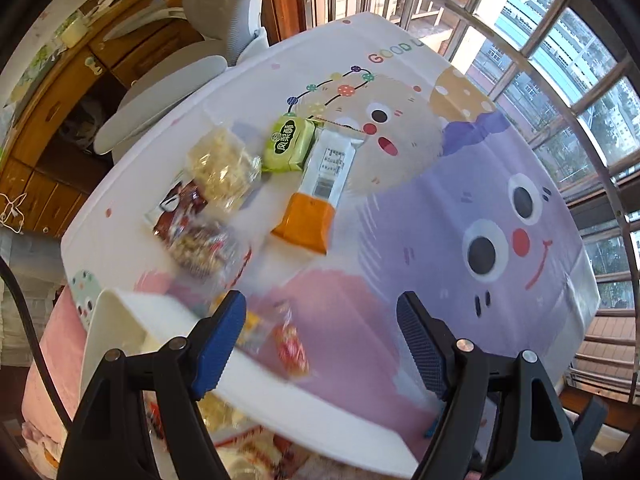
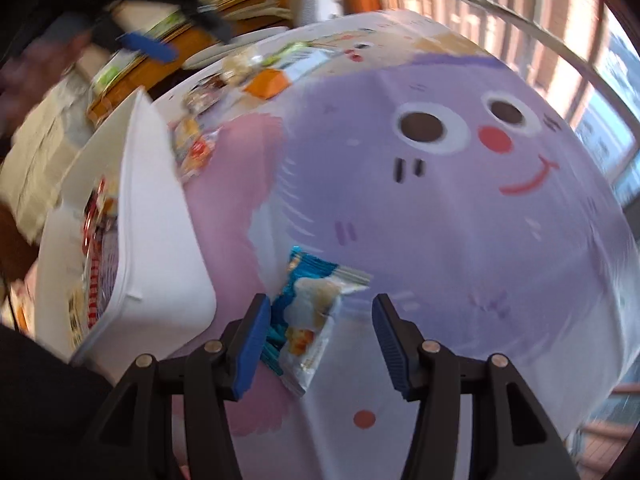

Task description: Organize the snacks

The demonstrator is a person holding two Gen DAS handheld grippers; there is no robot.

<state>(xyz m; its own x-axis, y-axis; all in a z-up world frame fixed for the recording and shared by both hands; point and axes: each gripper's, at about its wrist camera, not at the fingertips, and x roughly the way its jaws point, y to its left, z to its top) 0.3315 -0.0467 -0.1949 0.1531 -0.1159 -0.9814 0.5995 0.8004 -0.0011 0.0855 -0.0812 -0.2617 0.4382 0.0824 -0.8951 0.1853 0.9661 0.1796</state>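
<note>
My left gripper (image 1: 320, 320) is open and empty above the table's near edge, over two small candy packets (image 1: 290, 344). Farther on lie a dark nut snack bag (image 1: 196, 240), a pale puffed snack bag (image 1: 222, 168), a green packet (image 1: 288, 144) and a white-and-orange packet (image 1: 320, 184). A white bin (image 1: 116, 332) with snacks inside sits at the lower left. My right gripper (image 2: 316, 320) is open around a blue-and-white snack packet (image 2: 308, 312) lying on the cloth; its left finger touches the packet. The white bin (image 2: 160, 224) stands left of it.
The table has a cartoon tablecloth (image 1: 500, 200) with a purple face. A grey office chair (image 1: 168, 92) and a wooden desk (image 1: 60, 100) stand beyond the far edge. Barred windows (image 1: 560, 60) run along the right. A pink cloth (image 1: 52, 352) lies below the bin.
</note>
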